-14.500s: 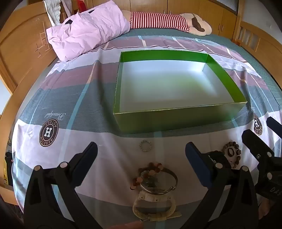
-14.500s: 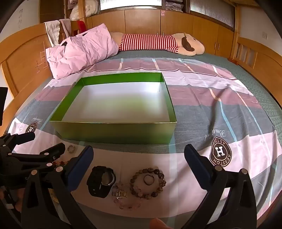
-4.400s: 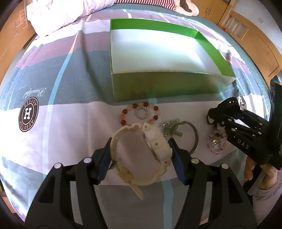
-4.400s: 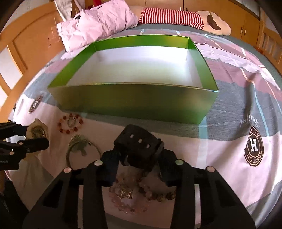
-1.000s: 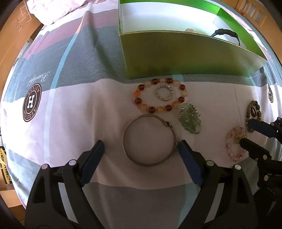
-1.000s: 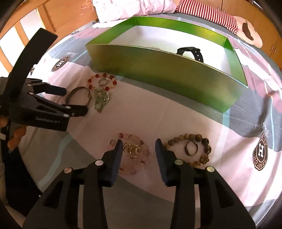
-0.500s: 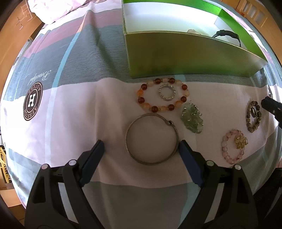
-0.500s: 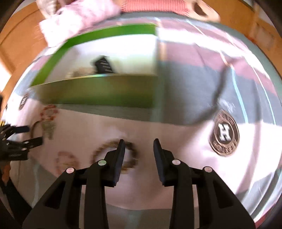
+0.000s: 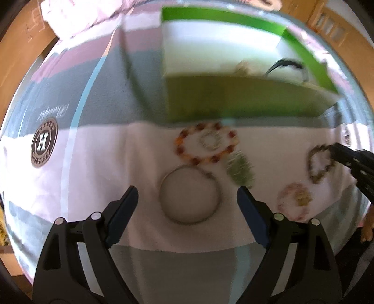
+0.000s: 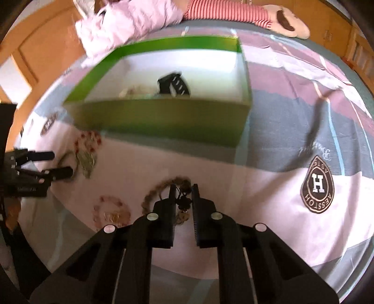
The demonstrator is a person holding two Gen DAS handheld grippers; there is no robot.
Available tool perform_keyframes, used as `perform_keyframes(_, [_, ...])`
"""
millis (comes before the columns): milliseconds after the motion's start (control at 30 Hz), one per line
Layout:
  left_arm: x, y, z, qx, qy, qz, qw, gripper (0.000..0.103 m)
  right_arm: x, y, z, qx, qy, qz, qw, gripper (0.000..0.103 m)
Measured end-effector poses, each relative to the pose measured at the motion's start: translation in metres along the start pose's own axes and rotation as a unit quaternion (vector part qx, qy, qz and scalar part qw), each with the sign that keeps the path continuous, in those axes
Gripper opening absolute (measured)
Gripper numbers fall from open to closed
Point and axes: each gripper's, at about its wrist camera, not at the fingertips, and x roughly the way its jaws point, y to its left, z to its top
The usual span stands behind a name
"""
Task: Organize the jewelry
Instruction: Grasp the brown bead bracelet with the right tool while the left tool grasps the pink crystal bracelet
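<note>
Since a second ago, the right hand-held gripper [image 10: 183, 190] has been shifted from the pink bead bracelet [image 10: 111, 211] to the brown bead bracelet [image 10: 161, 189], and its jaws have just been closing; they are now clenched on that bracelet's dark knot and beads, low over the bed [image 10: 268, 182].

Behind it, the green box [image 10: 163, 121] is seen to hold a black watch [image 10: 174, 84] and a pale watch [image 10: 138, 92] beside it.

Both hand-held grippers are pointed steeply downward. The left hand-held gripper [image 9: 187, 198] is held released, its wide jaws straddling the metal bangle [image 9: 189, 194] without touching it.

Beyond the bangle, an amber bead bracelet [image 9: 206, 143] is laid around a small ring [image 9: 209, 141], with a green pendant [image 9: 240, 170] just beside it. A pink pillow [image 10: 126, 21] and a striped plush toy [image 10: 233, 12] are lying at the bed's far end.
</note>
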Motion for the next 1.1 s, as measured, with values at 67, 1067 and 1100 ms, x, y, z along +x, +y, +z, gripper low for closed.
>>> perform_keyframes(67, [-0.008, -0.006, 0.000, 0.011, -0.016, -0.020, 0.9996, 0.087, -0.001, -0.008, 0.000, 0.014, -0.002, -0.003, 1.000, 0.013])
perform_keyframes(1067, [0.020, -0.082, -0.029, 0.152, 0.002, -0.029, 0.9879, 0.035, 0.025, 0.005, -0.016, -0.015, 0.047, -0.043, 0.998, 0.011])
perform_keyframes(1100, [0.019, -0.080, -0.028, 0.147, 0.002, -0.032, 0.9886, 0.021, 0.024, 0.006, -0.016, -0.016, 0.045, -0.041, 0.998, 0.009])
